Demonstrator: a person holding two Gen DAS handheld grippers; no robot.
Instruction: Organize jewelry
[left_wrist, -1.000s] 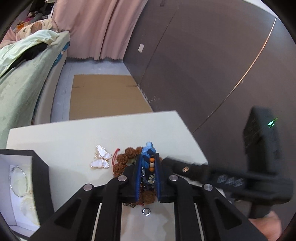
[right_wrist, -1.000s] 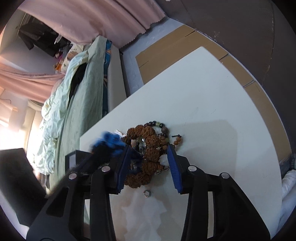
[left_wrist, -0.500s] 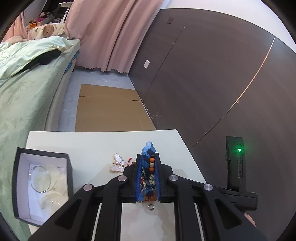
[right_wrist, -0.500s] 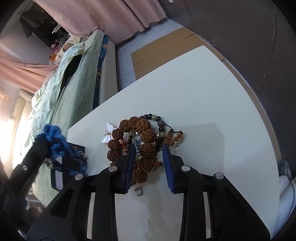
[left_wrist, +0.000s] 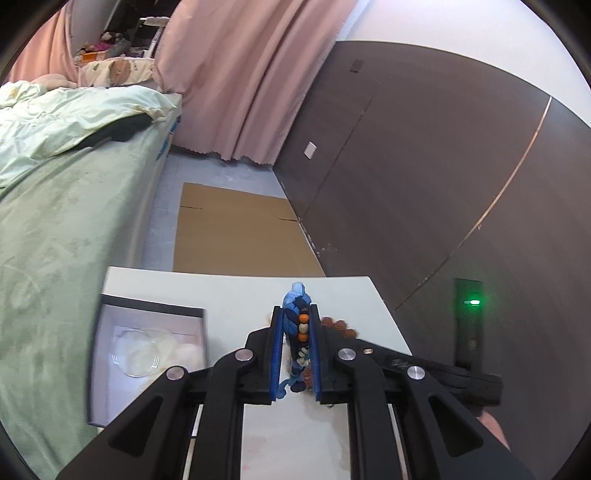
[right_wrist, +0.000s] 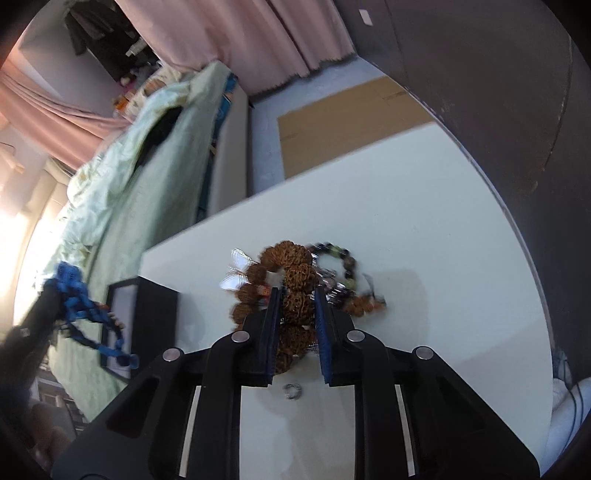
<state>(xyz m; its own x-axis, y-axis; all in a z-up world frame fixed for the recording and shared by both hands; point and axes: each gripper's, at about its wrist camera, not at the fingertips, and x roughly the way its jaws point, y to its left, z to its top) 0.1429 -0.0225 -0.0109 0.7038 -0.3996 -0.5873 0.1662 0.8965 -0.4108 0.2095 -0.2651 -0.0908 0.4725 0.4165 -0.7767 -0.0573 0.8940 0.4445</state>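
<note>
My left gripper (left_wrist: 295, 314) is shut on a blue braided bracelet (left_wrist: 298, 334) with orange and white beads, held above the white table (left_wrist: 240, 291); it also shows in the right wrist view (right_wrist: 83, 308), dangling over the box. An open black jewelry box (left_wrist: 147, 350) with a clear bangle inside sits at the left. My right gripper (right_wrist: 298, 295) has closed around a large brown seed-bead bracelet (right_wrist: 297, 277) in the jewelry pile; the grip looks firm. A dark bead bracelet (right_wrist: 338, 254) and a butterfly brooch (right_wrist: 236, 264) lie beside it.
A small silver ring (right_wrist: 292, 390) lies on the table (right_wrist: 443, 295) under the right gripper. A bed with green bedding (left_wrist: 55, 184) runs along the left. Cardboard (left_wrist: 236, 232) lies on the floor beyond the table, by a dark wall.
My left gripper has lifted the blue bracelet and carried it left towards the box. My right gripper has narrowed onto the brown seed-bead bracelet.
</note>
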